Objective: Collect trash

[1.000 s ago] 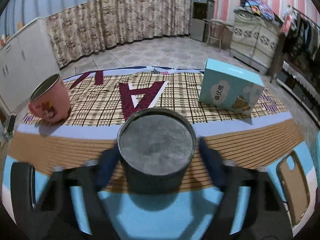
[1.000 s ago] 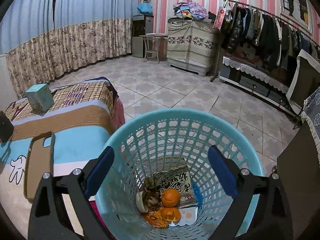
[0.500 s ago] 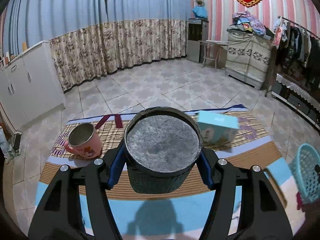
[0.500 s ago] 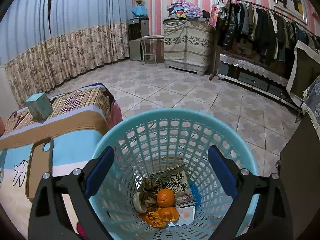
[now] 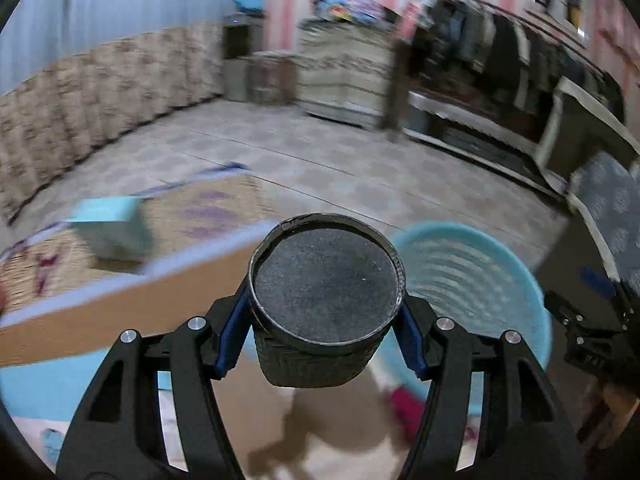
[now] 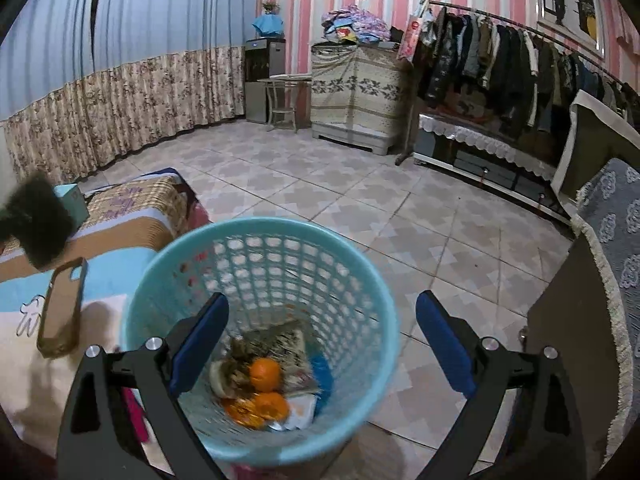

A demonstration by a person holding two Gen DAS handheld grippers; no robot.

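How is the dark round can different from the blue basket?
The dark grey round can is solid-walled; the light blue plastic basket is full of holes. The can is smaller and clamped in the left gripper; the basket holds oranges and paper scraps. Both are round.

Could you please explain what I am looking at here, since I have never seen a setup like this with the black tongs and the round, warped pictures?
No robot: a person holds a two-finger gripper in each hand, each with a fisheye camera looking along its fingers. In the left view, the left gripper is clamped on a dark round can, with the blue basket beyond it. In the right view, the right gripper stands open and empty over that basket, which holds oranges and paper scraps. A phone case and a teal box lie on the bed.
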